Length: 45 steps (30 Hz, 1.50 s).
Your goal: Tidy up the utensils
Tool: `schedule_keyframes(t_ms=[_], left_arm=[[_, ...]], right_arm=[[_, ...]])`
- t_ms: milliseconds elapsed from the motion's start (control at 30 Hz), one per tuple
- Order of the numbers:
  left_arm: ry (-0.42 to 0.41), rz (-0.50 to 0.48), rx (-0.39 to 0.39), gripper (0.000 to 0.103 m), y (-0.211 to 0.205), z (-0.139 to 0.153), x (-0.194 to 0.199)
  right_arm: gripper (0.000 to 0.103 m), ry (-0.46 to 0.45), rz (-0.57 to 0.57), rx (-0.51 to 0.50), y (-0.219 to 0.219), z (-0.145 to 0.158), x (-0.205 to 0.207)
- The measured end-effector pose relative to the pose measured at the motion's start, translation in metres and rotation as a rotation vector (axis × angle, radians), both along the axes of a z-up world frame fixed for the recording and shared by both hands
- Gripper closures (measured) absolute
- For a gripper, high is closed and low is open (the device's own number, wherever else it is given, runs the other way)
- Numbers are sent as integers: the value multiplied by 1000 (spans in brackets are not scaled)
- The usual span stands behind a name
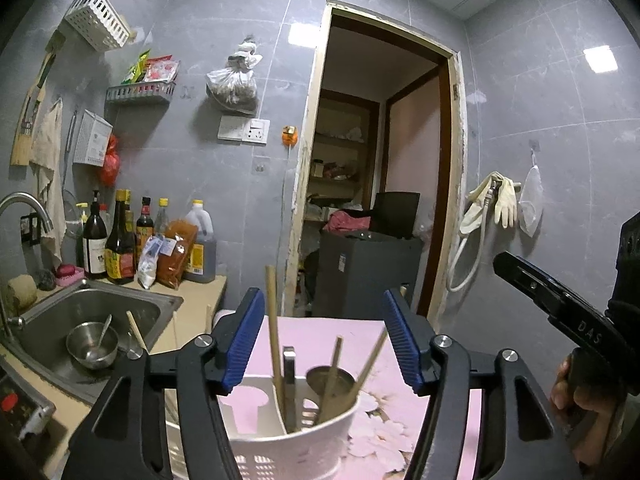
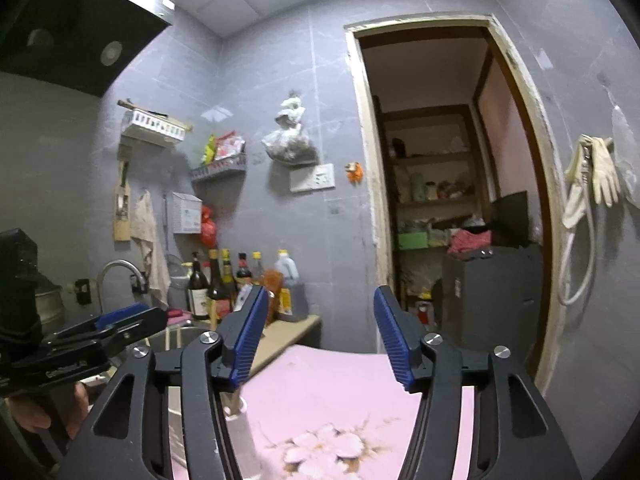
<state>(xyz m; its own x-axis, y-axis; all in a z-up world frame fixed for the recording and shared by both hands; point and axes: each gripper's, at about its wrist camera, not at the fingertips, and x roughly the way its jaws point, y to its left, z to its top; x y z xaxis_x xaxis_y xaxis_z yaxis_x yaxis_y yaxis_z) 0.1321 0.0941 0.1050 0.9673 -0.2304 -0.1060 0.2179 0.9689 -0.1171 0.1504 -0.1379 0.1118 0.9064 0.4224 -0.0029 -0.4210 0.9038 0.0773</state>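
A white slotted utensil holder (image 1: 296, 436) stands on a pink flowered surface (image 1: 320, 328), right below my left gripper (image 1: 324, 340). Its blue pads are open with nothing pressed between them. In the holder stand a tall bamboo chopstick (image 1: 273, 320), a dark flat handle (image 1: 289, 376), two thinner chopsticks (image 1: 334, 368) and a round metal piece (image 1: 340, 378). My right gripper (image 2: 320, 340) is open and empty over the pink surface (image 2: 340, 388), with the holder's edge (image 2: 240, 436) at its lower left. Each gripper shows in the other's view: the right gripper (image 1: 516, 272) and the left gripper (image 2: 132, 320).
A steel sink (image 1: 168, 302) at the left holds a metal bowl (image 1: 86, 354) with a spoon (image 1: 105, 328) and a loose chopstick (image 1: 136, 332). Sauce bottles (image 1: 120, 248) crowd the counter behind it. A faucet (image 1: 24, 204) arches over the sink. A doorway (image 1: 380, 160) opens straight ahead.
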Motion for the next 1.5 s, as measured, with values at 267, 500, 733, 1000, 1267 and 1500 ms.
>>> schedule_keyframes(t_ms=[267, 500, 733, 1000, 1267, 1500], left_arm=[[32, -3, 9, 38, -11, -4, -7], [42, -10, 15, 29, -15, -5, -11], [49, -13, 14, 26, -17, -8, -16], [85, -13, -15, 19, -13, -16, -23], [128, 28, -31, 9, -9, -26, -35], [141, 96, -2, 7, -12, -34, -50]], right_arm=[[36, 24, -34, 10, -23, -2, -11], [31, 40, -51, 5, -31, -4, -17], [26, 62, -64, 7, -37, -8, -22], [15, 106, -79, 1, -44, -15, -27], [0, 156, -117, -14, -50, -21, -38], [0, 196, -153, -54, -52, -28, -50]])
